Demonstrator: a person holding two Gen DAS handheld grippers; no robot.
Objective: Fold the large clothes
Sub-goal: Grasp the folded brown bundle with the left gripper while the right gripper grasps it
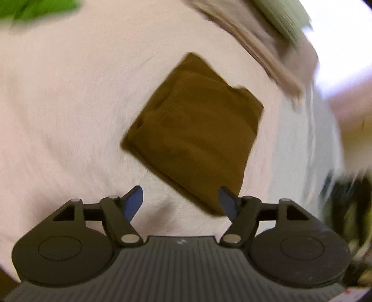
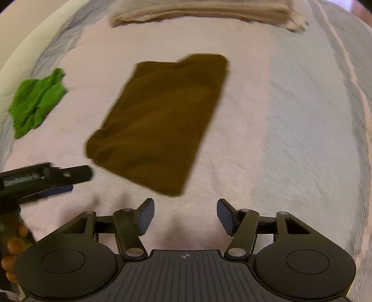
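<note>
A pale pink blanket (image 2: 244, 130) covers a bed, its light blue striped edge (image 2: 325, 139) at three o'clock, bright daylight beyond.

From my right wrist camera I see my right tongs (image 2: 185, 217) spread wide with nothing between the blue pads (image 2: 147, 216), hovering just short of the folded brown garment (image 2: 158, 120) lying flat on the pink bedspread (image 2: 244, 151). My left tongs (image 2: 69, 180) reach in from the left edge, near the garment's lower left corner. A crumpled green cloth (image 2: 37, 102) sits well left; a beige blanket (image 2: 204, 12) lies along the far side.
</note>
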